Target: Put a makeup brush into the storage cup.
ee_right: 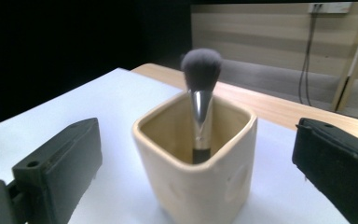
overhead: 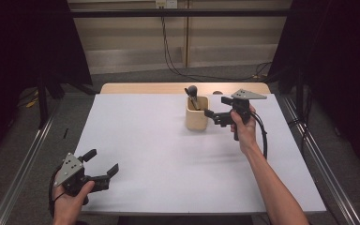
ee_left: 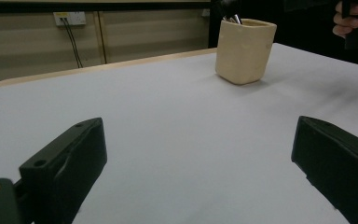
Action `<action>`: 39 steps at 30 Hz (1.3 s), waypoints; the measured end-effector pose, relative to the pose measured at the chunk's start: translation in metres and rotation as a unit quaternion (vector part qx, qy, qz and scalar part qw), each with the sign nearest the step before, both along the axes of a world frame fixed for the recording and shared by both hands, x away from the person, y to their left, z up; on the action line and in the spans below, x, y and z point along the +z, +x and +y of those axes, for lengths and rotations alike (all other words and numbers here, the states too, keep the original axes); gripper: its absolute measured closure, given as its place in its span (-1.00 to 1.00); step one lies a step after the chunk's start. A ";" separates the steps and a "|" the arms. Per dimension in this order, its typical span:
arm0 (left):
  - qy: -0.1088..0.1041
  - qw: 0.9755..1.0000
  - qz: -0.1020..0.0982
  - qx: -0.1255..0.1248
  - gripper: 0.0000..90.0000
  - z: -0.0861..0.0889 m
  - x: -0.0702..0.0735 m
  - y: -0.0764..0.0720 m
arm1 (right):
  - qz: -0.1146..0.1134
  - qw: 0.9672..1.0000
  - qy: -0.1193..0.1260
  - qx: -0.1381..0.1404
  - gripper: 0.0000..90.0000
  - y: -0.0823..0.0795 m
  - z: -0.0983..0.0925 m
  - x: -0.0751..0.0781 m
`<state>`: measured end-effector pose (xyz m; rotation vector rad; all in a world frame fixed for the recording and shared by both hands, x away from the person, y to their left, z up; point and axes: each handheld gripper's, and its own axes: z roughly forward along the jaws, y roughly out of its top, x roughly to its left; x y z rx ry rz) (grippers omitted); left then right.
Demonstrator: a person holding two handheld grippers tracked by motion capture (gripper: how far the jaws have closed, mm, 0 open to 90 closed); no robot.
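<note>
Cream ceramic forms the cup (overhead: 197,113), which stands upright on the white surface (overhead: 168,159) toward its far edge, right of the middle, with a brush (ee_right: 200,88) standing inside it, handle down and dark bristles up, leaning against the far wall. The right gripper (overhead: 215,112) is held level just beside the cup on its right; its fingers (ee_right: 60,163) are spread wide, and from the right gripper view the cup is seen between and ahead of them, with no pad pressed on it and nothing held. The left gripper (overhead: 104,163) rests at the near left corner of the surface, well apart from the cup, its fingers (ee_left: 70,158) likewise wide apart and empty, with the cup seen far off in the left gripper view. The step in hand is judged to be the release of the brush into the cup: the brush is lodged inside and the right gripper is free of it. The next move is judged to call for a clean retreat of the right gripper away from the cup, kept level or slightly raised so that neither finger clips the rim or tips the cup, while the left gripper can be left where it is
</note>
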<state>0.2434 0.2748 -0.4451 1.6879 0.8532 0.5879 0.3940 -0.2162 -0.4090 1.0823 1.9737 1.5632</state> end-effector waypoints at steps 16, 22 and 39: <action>0.002 1.000 0.000 0.000 -0.93 0.000 0.000 -0.001 | -0.017 0.999 -0.008 -0.038 -0.93 -0.032 -0.016 0.000; 0.002 1.000 0.001 0.000 -0.93 0.000 0.000 -0.001 | -0.015 0.999 -0.007 -0.047 -0.93 -0.044 -0.024 0.001; -0.001 1.000 0.001 0.003 -0.93 0.000 0.000 -0.004 | -0.001 0.998 -0.020 -0.060 -0.97 -0.078 -0.031 -0.011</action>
